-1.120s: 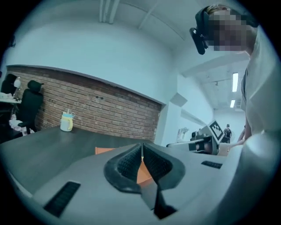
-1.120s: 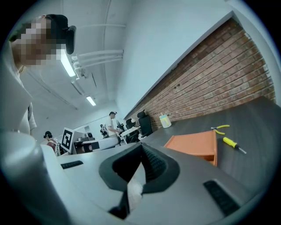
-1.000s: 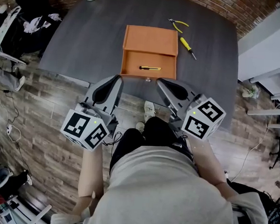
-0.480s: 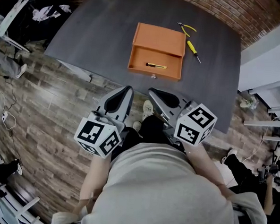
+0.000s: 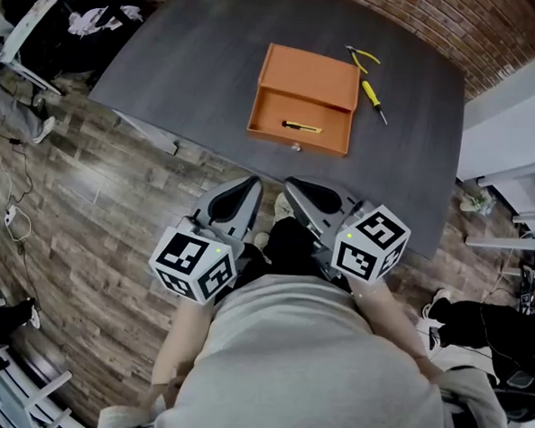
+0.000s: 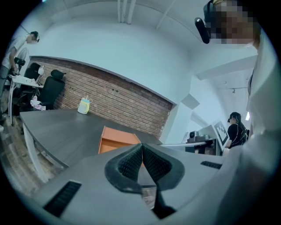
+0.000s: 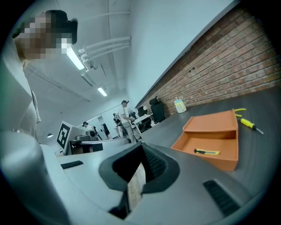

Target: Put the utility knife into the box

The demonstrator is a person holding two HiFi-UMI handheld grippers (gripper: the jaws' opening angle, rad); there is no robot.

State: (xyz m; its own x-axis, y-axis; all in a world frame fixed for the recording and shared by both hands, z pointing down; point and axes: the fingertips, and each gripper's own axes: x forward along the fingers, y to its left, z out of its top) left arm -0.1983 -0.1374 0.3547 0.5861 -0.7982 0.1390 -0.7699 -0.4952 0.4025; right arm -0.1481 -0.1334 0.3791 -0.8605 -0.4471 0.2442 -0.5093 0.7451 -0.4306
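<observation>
In the head view the utility knife (image 5: 303, 127) is seen lying inside the box (image 5: 308, 75) on the worktop (image 5: 187, 59); the left tool (image 5: 246, 187) and right tool (image 5: 298, 191) have been drawn further back. In the left gripper view the left tool is pressed together, empty. In the right gripper view the right tool is likewise closed on nothing, so the task is judged done

The orange box (image 5: 308, 75) and grey table (image 5: 196, 59) both look matt.

A dark grey table (image 5: 196, 59) stands out past the tips of the left gripper (image 5: 248, 186) and the right gripper (image 5: 298, 189); an orange box (image 5: 310, 74) lies on it straight ahead of them; a yellow screwdriver (image 5: 374, 96) and yellow pliers (image 5: 360, 55) lie farther out, ahead of the right gripper; a pale yellow cup (image 6: 84, 106) sits far ahead of the left gripper.
</observation>
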